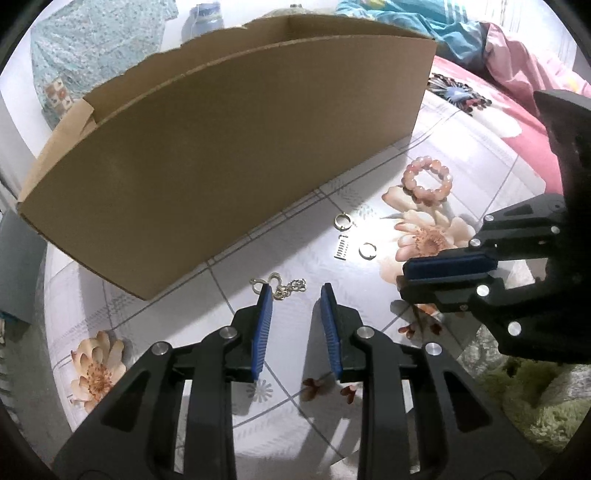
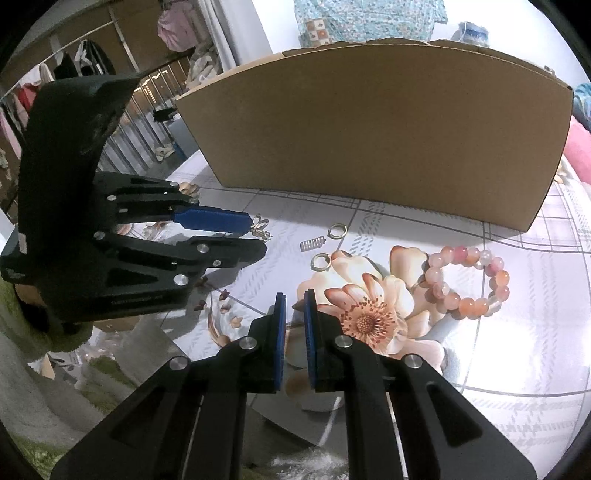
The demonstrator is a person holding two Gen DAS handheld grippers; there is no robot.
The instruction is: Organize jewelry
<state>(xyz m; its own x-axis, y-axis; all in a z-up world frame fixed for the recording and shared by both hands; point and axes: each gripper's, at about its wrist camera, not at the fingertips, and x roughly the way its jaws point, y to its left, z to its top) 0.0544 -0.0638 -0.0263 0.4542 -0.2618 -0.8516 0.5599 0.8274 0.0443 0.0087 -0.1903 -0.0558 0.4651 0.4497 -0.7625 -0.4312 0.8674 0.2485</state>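
A thin gold chain [image 1: 282,288] [image 2: 261,229] lies on the flowered tablecloth [image 1: 295,240], just in front of the tall cardboard box [image 1: 221,166] [image 2: 369,129]. My left gripper [image 1: 296,293] [image 2: 256,236] hangs low over it with a clear gap between its blue pads; its left fingertip is at the chain, and nothing is between the jaws. Further right lie two gold hoops [image 1: 336,220] [image 2: 330,232], a small silver coil [image 1: 341,251] [image 2: 312,243] and a pink bead bracelet [image 1: 409,173] [image 2: 432,275]. My right gripper [image 2: 294,298] [image 1: 403,280] hovers near them, almost closed and holding nothing.
The box wall stands close behind the jewelry and hides its inside. Pink bedding [image 1: 517,110] lies past the table's right side. A green shaggy rug [image 1: 535,387] is below the near edge. Clothes hang at the back left [image 2: 177,26].
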